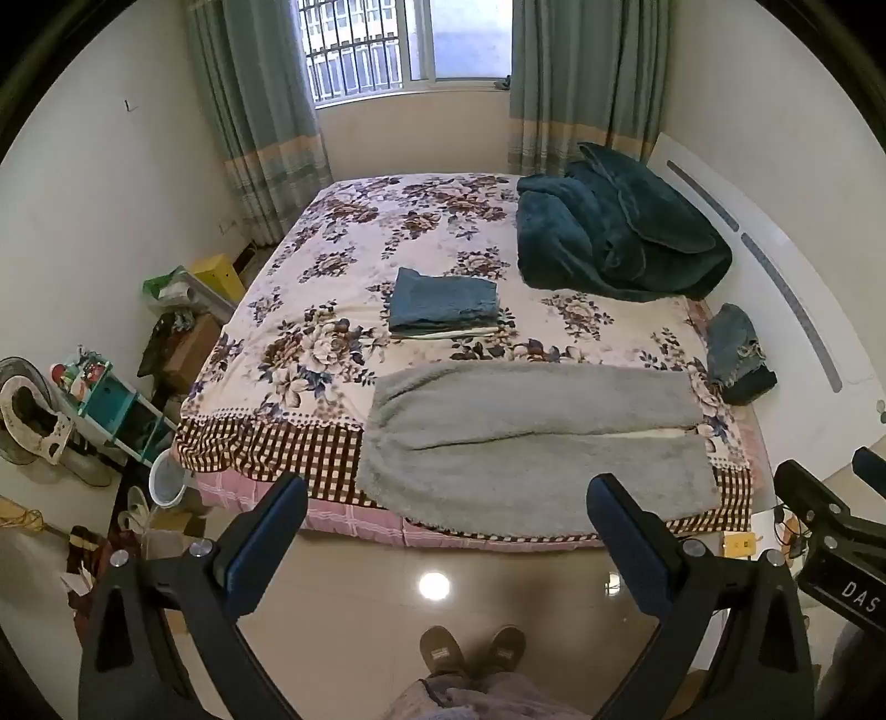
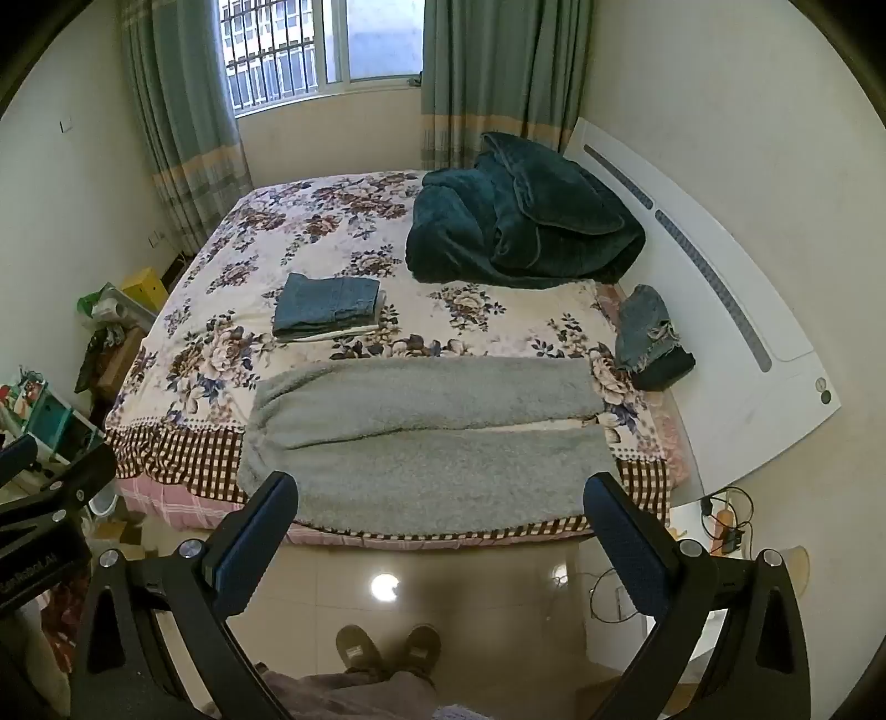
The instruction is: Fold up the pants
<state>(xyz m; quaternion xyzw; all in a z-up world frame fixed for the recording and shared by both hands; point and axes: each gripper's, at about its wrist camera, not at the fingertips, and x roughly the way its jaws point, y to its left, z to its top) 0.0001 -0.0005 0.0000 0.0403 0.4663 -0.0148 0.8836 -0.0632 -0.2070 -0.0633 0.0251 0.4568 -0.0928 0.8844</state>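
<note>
Grey fleece pants (image 1: 531, 437) lie flat along the bed's (image 1: 354, 266) near edge, with both the left gripper (image 1: 448, 531) and right gripper (image 2: 443, 526) spread wide, empty, short of that edge.

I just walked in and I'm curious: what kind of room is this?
Most likely a home bedroom. A bed with a floral cover fills it, grey fleece pants lie spread at its near edge, and curtains frame a barred window.

Hidden and cut-off parts

The folded jeans (image 1: 443, 296) cover the paler garments stacked beneath; at 6 o'clock the person's legs (image 2: 354, 695) run off-frame; clutter at 9 o'clock stays unreadable.
</note>
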